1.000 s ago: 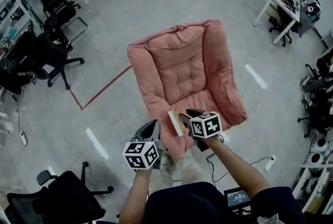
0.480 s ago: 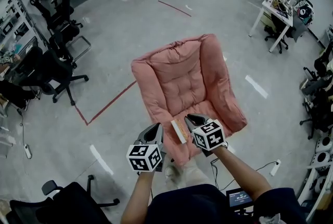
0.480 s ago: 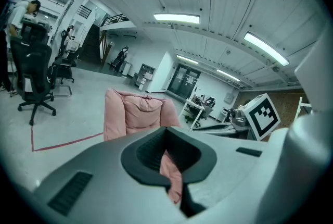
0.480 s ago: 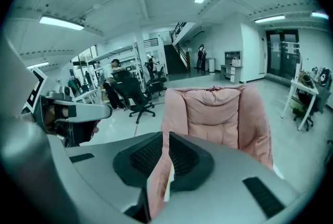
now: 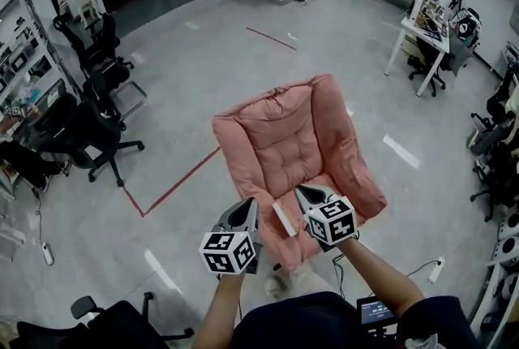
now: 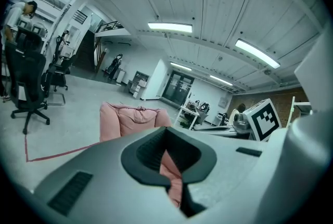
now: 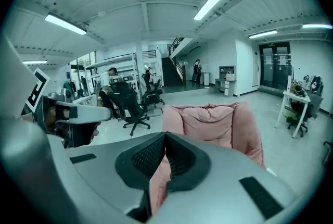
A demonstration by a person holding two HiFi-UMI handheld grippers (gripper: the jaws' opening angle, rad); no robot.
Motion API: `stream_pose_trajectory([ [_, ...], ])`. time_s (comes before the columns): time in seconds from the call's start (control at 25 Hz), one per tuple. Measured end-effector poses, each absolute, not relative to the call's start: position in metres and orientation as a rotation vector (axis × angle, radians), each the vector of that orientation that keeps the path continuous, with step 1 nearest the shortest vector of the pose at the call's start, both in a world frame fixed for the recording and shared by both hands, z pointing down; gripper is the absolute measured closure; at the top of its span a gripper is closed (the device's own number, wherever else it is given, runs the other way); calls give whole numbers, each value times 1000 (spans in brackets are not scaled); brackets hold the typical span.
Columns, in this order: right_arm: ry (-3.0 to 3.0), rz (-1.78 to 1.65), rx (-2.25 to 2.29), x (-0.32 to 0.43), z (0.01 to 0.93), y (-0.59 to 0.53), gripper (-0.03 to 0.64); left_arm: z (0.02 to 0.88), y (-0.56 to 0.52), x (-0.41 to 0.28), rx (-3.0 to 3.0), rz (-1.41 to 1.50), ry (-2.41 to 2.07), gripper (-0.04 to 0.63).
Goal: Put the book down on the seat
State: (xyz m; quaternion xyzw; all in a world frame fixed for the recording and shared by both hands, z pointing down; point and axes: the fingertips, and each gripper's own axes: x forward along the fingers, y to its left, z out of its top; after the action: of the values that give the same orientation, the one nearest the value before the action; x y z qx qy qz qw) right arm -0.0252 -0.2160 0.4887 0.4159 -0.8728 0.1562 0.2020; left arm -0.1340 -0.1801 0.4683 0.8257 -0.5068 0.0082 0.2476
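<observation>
A pink padded armchair (image 5: 284, 136) stands on the grey floor; I also see the armchair (image 6: 130, 119) in the left gripper view and the armchair (image 7: 208, 119) in the right gripper view. The book (image 5: 284, 219), a slim white strip, rests on the front part of the seat between my two grippers, touching neither. My right gripper (image 5: 298, 189) hovers just right of it, jaws shut and empty (image 7: 165, 134). The left gripper (image 5: 249, 203) hangs left of the book above the seat's front edge, jaws shut with nothing between them (image 6: 166, 129).
Black office chairs (image 5: 89, 128) stand to the left, another (image 5: 113, 323) at the bottom left. A white desk (image 5: 426, 23) stands at the back right. Red tape (image 5: 174, 181) marks the floor left of the armchair. A power strip (image 5: 434, 270) lies to the right.
The book has left the right gripper and now rests on the seat's front. The right jaws have gone from wide to shut. Both grippers have drawn back a little.
</observation>
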Motion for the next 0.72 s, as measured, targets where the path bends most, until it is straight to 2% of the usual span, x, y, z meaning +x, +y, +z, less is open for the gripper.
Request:
stream_pose_trajectory([
  [0.72,-2529,390,1317,-25,442,-210,597,453,-168,-130,2312,-38,-1331,591],
])
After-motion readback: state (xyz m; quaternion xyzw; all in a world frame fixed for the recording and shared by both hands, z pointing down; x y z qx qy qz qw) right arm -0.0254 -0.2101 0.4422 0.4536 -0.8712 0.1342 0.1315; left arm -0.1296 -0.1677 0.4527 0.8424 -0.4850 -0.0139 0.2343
